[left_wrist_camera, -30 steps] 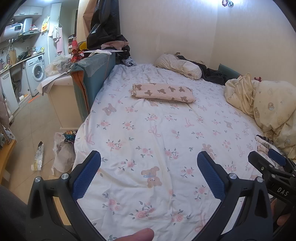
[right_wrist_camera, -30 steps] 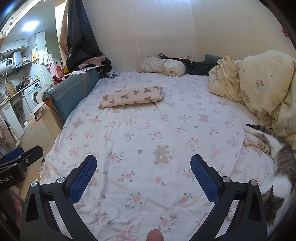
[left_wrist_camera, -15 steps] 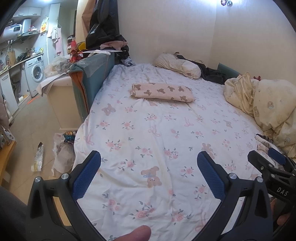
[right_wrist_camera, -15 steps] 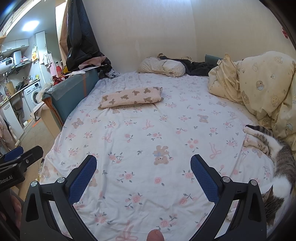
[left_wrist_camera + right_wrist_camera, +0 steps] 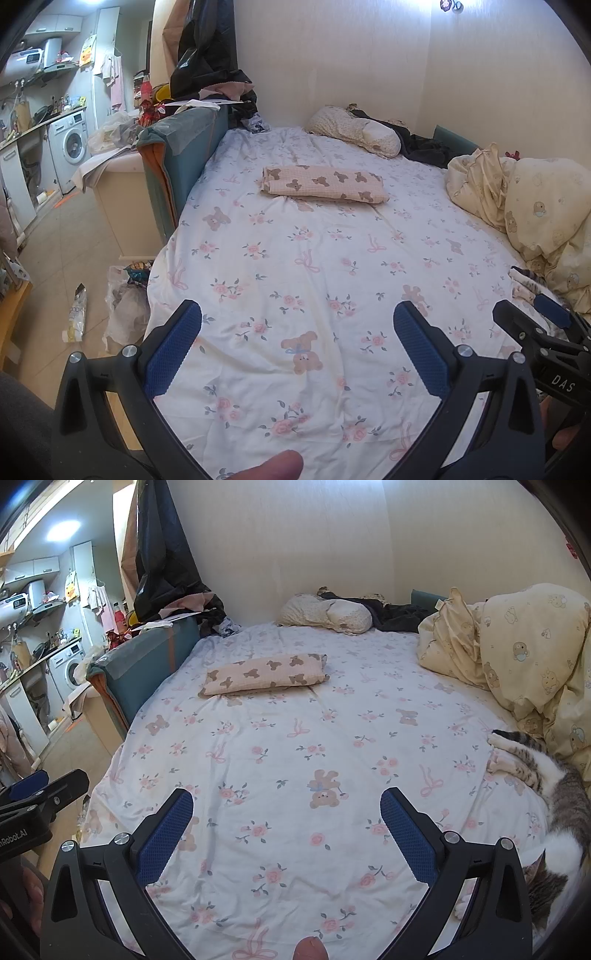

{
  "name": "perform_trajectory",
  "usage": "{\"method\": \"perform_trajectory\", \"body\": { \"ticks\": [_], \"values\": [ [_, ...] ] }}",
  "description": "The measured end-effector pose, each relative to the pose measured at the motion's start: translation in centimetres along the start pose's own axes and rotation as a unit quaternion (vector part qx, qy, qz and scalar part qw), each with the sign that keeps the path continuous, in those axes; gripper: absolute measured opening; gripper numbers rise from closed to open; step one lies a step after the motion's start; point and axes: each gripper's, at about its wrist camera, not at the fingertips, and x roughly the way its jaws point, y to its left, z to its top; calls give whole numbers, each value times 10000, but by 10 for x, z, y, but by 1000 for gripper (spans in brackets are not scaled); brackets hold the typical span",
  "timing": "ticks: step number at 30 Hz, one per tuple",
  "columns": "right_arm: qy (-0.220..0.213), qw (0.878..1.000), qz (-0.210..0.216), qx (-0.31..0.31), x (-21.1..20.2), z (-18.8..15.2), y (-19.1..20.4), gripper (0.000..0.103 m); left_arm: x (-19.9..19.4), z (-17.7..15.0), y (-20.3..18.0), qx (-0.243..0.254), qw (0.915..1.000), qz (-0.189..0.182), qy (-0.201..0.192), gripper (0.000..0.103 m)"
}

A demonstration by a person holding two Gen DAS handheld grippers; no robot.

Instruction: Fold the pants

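Folded pink pants with a brown bear print [image 5: 325, 183] lie in a neat flat rectangle on the far half of the bed; they also show in the right wrist view [image 5: 264, 674]. My left gripper [image 5: 297, 343] is open and empty, held above the near part of the bed, well short of the pants. My right gripper [image 5: 286, 823] is open and empty too, beside the left one, over the near bedsheet. Each gripper shows at the edge of the other's view.
The bed has a white floral sheet [image 5: 332, 277]. A cat [image 5: 554, 801] lies at the right edge by a heaped yellow duvet [image 5: 517, 657]. A pillow [image 5: 354, 131] and dark clothes lie at the head. A teal bed rail [image 5: 177, 162] and floor clutter are left.
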Motion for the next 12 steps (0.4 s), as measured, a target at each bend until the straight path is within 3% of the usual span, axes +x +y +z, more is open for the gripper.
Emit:
{"method": "perform_trajectory", "body": {
  "ticks": [12],
  "values": [
    [5,10000,50,-34,2,1,4,103,0,-1,0,-24,10000,-23,32,102]
  ]
}}
